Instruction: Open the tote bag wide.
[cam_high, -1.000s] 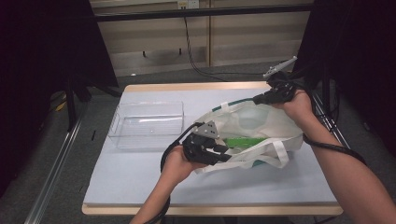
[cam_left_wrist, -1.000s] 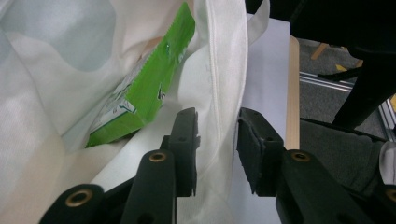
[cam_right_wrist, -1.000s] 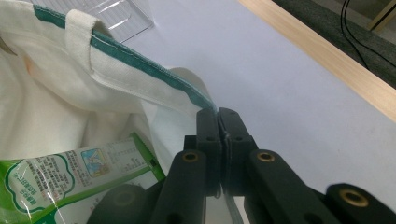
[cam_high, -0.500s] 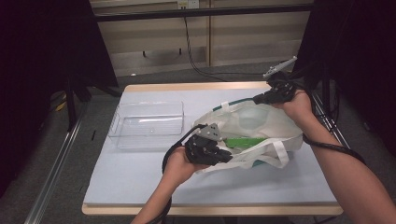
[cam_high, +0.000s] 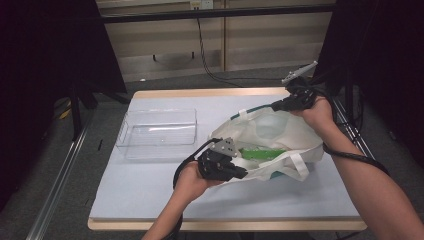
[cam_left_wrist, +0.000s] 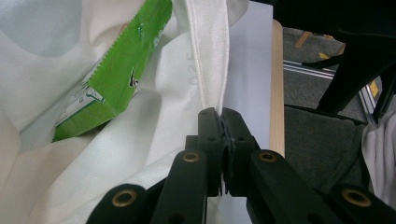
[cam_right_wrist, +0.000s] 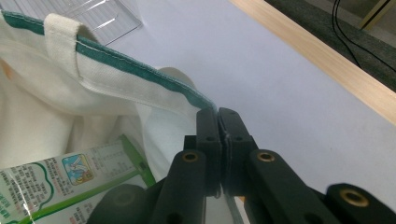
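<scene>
Tote bag (cam_high: 280, 135): in the high view it lies open on the table (cam_high: 150, 185), right of a clear tray (cam_high: 159, 132), with my left gripper (cam_high: 235, 170) at its near rim and my right gripper (cam_high: 280, 106) at its far rim. Left gripper view: my fingers (cam_left_wrist: 211, 126) are clenched on the white hem beside a green carton (cam_left_wrist: 116, 74). Right gripper view: my fingers (cam_right_wrist: 208, 126) are clenched on the green-trimmed rim.

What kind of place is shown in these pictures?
Probably a lab or studio set up for recording handling tasks, not a home. A white-topped table stands between black curtains, and a person holds the left gripper and right gripper on a white tote bag.
</scene>
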